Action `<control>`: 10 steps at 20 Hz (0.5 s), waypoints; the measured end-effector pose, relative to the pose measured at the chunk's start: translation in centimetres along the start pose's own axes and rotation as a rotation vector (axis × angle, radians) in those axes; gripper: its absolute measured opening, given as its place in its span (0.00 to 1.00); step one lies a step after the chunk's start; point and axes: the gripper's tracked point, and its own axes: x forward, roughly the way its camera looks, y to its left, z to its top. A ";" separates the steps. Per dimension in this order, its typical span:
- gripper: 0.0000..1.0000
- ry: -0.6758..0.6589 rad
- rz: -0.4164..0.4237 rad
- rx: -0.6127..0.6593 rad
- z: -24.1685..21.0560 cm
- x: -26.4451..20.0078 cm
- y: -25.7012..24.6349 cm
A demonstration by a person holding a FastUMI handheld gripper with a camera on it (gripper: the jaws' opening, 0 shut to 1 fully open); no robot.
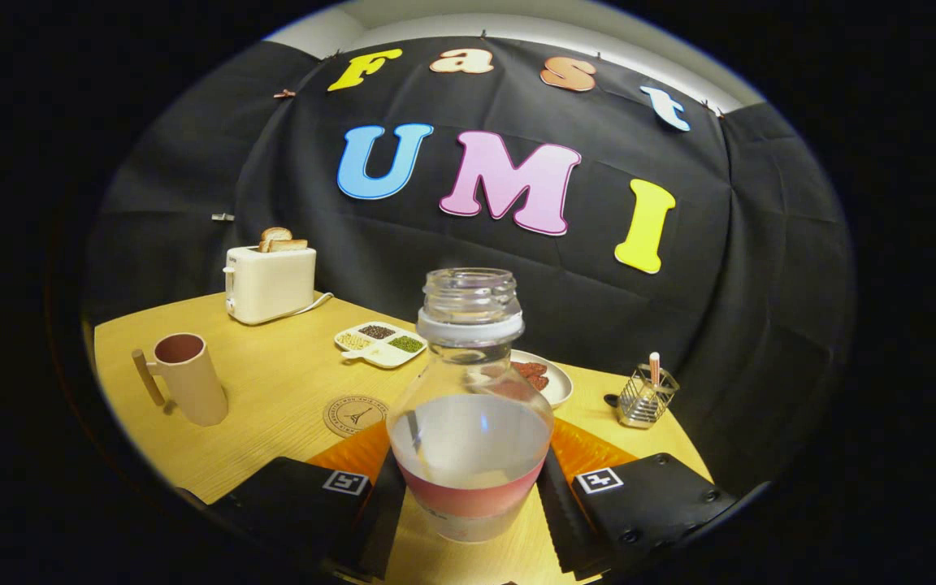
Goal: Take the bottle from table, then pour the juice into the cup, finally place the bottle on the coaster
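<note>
Gripper (470, 487) clamped on upright bottle (470, 406), both fingers pressing sides. Cup (188, 378) ahead-left, well apart; coaster (354, 414) just beyond fingers.

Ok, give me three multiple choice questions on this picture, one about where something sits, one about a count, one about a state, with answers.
1. The coaster lies:
A. under the toaster
B. between the cup and the bottle
C. inside the wire holder

2. Compartments in the white divided dish:
A. one
B. three
C. six

3. The bottle is:
A. uncapped, upright
B. capped
C. tipped over

Answers:
B, the coaster sits on the table between the cup and the bottle.
B, three fillings show.
A, its open mouth points up between the fingers of the gripper.
</note>
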 end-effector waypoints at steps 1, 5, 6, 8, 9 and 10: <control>0.77 -0.007 0.000 -0.029 1.0 0.0 0.3; 0.77 -0.053 0.046 -0.180 4.7 0.0 3.6; 0.77 -0.059 0.064 -0.212 5.4 0.1 4.6; 0.77 -0.070 0.092 -0.270 6.6 0.0 6.9; 0.77 -0.076 0.104 -0.298 7.0 0.1 8.1; 0.77 -0.078 0.110 -0.329 7.2 0.0 9.0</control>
